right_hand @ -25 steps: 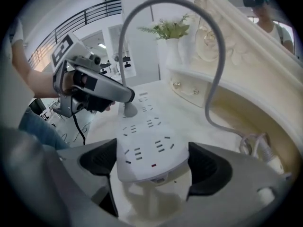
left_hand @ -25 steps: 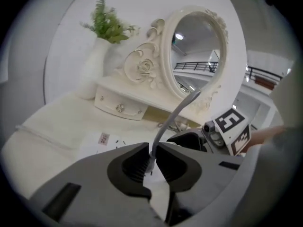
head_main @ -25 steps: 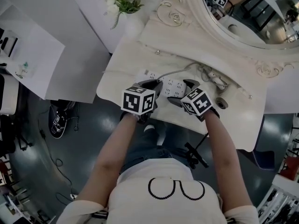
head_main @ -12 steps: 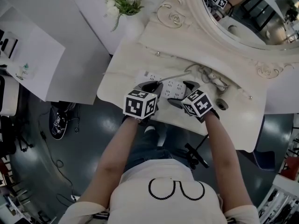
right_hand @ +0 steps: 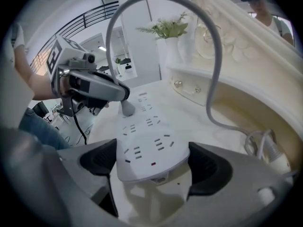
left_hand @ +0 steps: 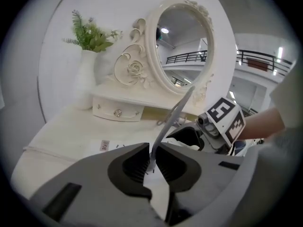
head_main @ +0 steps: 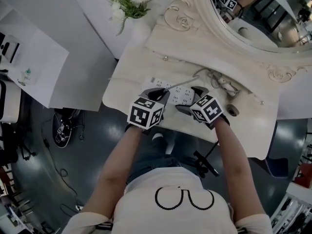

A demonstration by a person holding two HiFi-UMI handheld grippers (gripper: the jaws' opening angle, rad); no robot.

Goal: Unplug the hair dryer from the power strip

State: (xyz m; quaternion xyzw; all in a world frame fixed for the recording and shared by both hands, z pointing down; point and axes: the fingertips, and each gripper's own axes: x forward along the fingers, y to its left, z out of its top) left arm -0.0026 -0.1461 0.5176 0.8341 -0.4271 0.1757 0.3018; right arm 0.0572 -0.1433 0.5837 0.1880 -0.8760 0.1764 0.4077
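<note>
Just beyond power strip (right_hand: 147, 150) and cord (left_hand: 170, 126), mirror (left_hand: 182, 46), vase (left_hand: 85, 79)

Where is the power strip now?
The power strip lies on the vanity table, mid head view: the right tongs clamp its right end, the left tongs pinch the grey plug farther along.

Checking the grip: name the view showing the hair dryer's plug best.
Right gripper view: the plug shows clearly, in the left gripper, at the power strip. Left gripper view shows only its top; head view hides it.
</note>
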